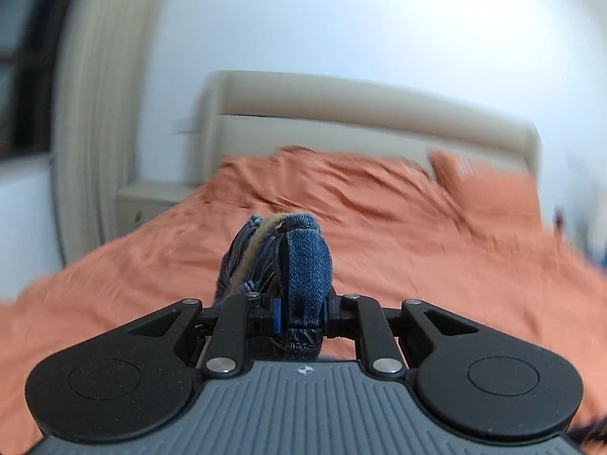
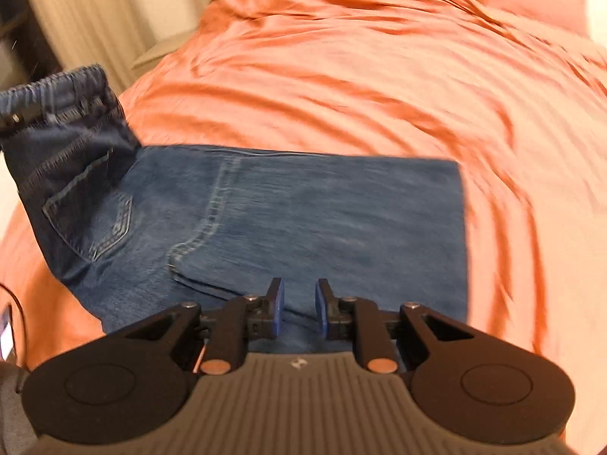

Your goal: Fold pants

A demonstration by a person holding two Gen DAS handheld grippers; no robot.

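Note:
Blue denim pants (image 2: 303,208) lie folded across the orange bed, legs doubled into a flat rectangle. Their waistband end (image 2: 64,94) is lifted off the bed at the left of the right wrist view. My left gripper (image 1: 299,303) is shut on a bunched wad of the pants' denim (image 1: 303,258) with a tan seam thread showing, held above the bed. My right gripper (image 2: 297,303) is open and empty, its blue pads (image 2: 277,303) hovering just above the near edge of the folded legs.
An orange bedspread (image 2: 379,76) covers the bed, with an orange pillow (image 1: 489,189) and a beige headboard (image 1: 360,113) at the far end. A beige nightstand (image 1: 151,201) and curtain (image 1: 95,113) stand at the left. A cable (image 2: 19,303) shows at the left edge.

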